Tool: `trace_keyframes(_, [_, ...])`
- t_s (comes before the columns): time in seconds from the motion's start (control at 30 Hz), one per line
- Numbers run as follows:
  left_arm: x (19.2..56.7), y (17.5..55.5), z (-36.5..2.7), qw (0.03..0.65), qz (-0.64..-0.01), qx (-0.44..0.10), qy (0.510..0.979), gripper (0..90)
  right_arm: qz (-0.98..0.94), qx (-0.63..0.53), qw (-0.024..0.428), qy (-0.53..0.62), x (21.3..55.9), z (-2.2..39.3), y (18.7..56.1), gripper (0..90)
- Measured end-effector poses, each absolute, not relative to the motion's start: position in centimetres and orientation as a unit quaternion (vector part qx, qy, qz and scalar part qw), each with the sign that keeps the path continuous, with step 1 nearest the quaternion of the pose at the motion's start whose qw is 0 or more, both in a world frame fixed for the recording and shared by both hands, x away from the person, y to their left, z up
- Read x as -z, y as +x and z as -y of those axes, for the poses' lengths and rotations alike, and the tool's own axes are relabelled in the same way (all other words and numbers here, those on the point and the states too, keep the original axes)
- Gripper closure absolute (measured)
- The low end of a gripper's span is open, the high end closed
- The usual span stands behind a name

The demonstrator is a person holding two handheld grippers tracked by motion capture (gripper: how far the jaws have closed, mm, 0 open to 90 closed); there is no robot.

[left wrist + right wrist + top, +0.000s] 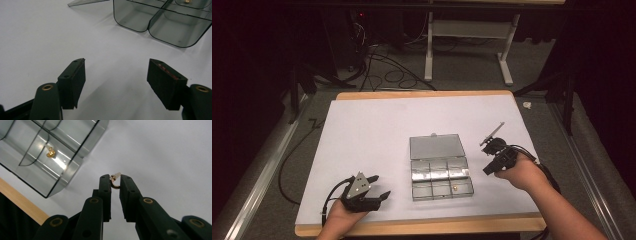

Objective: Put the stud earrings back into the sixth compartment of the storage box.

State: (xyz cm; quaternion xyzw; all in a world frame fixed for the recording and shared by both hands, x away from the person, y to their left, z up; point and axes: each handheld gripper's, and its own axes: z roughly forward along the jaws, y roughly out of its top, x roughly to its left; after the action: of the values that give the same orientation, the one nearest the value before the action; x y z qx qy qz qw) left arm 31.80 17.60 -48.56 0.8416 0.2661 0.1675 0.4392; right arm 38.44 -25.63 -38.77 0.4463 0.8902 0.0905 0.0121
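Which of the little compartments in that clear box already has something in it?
The front row's right-hand compartment, nearest the right gripper: a small gold piece lies in it. The other compartments of the clear box look empty.

Left gripper point(379, 186) jaws spread; right gripper point(486, 144) jaws pinched nearly together.

Clear smoky-grey compartment box point(440, 172); gold stud point(50, 152) inside; gold hook w/ whitish tip point(115, 180); white mat point(372, 135); tan table edge point(422, 227); black grippers.

An open compartment box point(441, 172) lies between left claw point(379, 187) and right claw point(487, 145).
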Motion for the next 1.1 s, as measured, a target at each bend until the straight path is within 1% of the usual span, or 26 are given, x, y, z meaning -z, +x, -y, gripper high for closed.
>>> trace_keyframes(0.63, [48.6,31.8,-17.6,0.439,-0.266,-0.167,0.842,32.0,-0.91,-0.095,0.0,0.404,37.8,21.4,37.3,80.6])
trace_keyframes(0.87, [48.6,31.8,-17.6,0.438,-0.265,-0.167,0.843,31.9,-0.927,-0.101,-0.003,0.36,38.3,19.6,36.9,80.6])
trace_keyframes(1.1, [48.6,31.8,-17.6,0.44,-0.264,-0.166,0.843,31.8,-0.932,-0.096,-0.012,0.35,39.2,18.4,36.9,80.6])
